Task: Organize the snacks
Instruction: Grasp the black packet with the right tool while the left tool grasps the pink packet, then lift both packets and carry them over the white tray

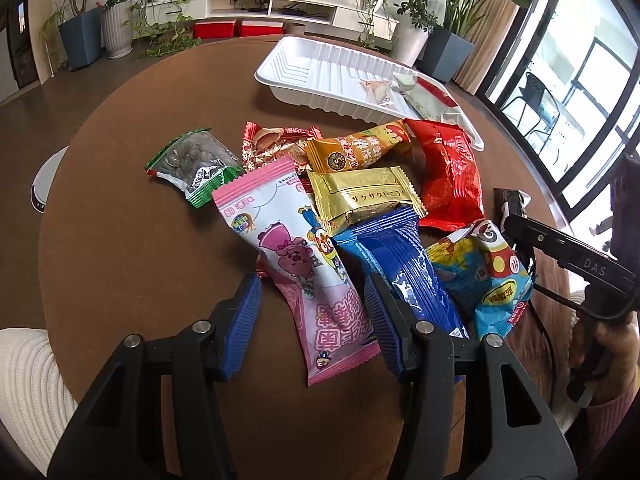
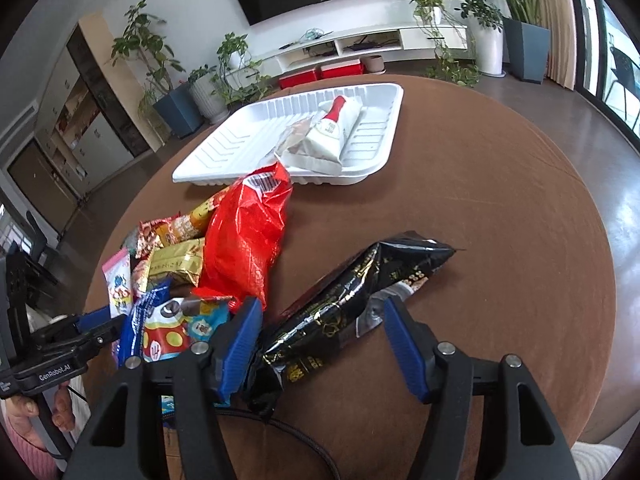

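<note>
Black packet [image 2: 352,304] (right view only) | right hand-held gripper [image 2: 320,320] wide, straddling | left [image 1: 312,300] unclamped

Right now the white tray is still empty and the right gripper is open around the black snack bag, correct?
Not quite. The white tray is not empty: it already holds a white packet with a red end and a small clear-wrapped snack, as the right wrist view shows. The rest stands: the right gripper is open around the black snack bag.

white ribbed tray [image 2: 224,148] holds a white packet [image 2: 332,136]; just beside its near rim a red bag [image 2: 244,240] tops the colourful pile, black bag [image 2: 360,296] lying nearer, apart.
</note>
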